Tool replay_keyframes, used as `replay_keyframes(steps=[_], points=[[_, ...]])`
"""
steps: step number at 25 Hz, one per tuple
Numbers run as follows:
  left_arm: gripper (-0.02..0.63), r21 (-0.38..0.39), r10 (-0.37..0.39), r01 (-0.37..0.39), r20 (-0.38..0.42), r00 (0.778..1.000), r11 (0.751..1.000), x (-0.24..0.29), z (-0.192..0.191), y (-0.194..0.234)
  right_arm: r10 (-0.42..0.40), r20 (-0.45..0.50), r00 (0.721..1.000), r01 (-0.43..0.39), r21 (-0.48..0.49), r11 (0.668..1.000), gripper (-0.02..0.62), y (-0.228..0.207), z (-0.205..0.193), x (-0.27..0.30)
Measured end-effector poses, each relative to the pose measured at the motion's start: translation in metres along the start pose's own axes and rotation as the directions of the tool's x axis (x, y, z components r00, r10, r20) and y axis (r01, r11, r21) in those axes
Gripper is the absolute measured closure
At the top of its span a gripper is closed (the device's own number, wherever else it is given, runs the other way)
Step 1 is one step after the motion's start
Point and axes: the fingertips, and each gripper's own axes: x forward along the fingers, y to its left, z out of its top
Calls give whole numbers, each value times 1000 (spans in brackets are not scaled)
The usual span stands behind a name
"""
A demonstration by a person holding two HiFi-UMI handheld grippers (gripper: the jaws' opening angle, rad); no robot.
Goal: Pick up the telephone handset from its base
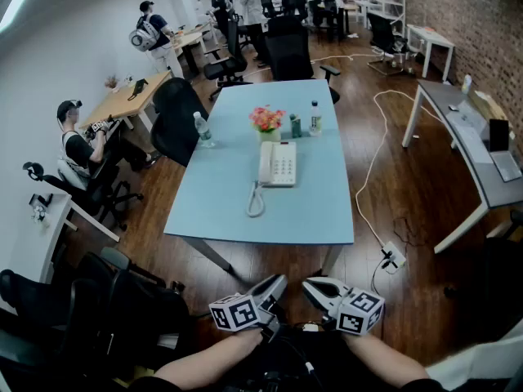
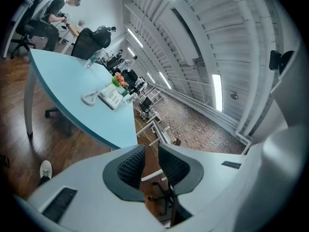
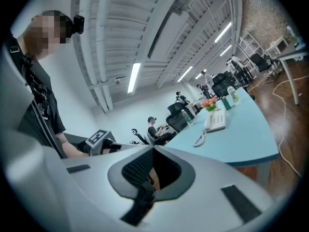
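**Head view, read from left to right.** At the far left a seated person [image 1: 78, 141] is shown at a wooden side desk [image 1: 131, 96], with a black office chair [image 1: 176, 117] just beside it. The centre is taken up by the light-blue desk [image 1: 302, 211], and a water bottle [image 1: 203, 129] is stood near its left edge.

The telephone [image 1: 278, 163] is placed at mid-desk, well apart from both tongs. Its handset [image 1: 265, 163] is seated on the left side of the base [image 1: 286, 163] (not yet lifted). The coiled cord [image 1: 256, 201] is looped on the desk towards the near edge.

Behind the telephone a pot of flowers [image 1: 267, 119], a dark bottle [image 1: 296, 125] and a clear bottle [image 1: 315, 117] are set in a row. Further right, a white cable [image 1: 368, 170] is trailed over the wooden floor [image 1: 388, 178], and a grey desk [image 1: 482, 170] is seen against the brick wall.

**Lower edge.** The left tongs [image 1: 270, 288] and the right tongs [image 1: 317, 288] are held side by side above the floor, short of the desk's near edge. Each is fitted with a marker cube.

- **Left tongs:** in the left gripper view they are drawn in to a narrow slit, and nothing is gripped between the pads.
- **Right tongs:** in the right gripper view the tips are brought together, and they are likewise empty.
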Motion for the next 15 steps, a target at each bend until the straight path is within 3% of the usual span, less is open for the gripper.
replay_keyframes(steps=[15], points=[[534, 46, 68, -68, 6, 998, 997, -8, 34, 28, 42, 26, 999, -43, 38, 998, 578, -5, 7, 39]])
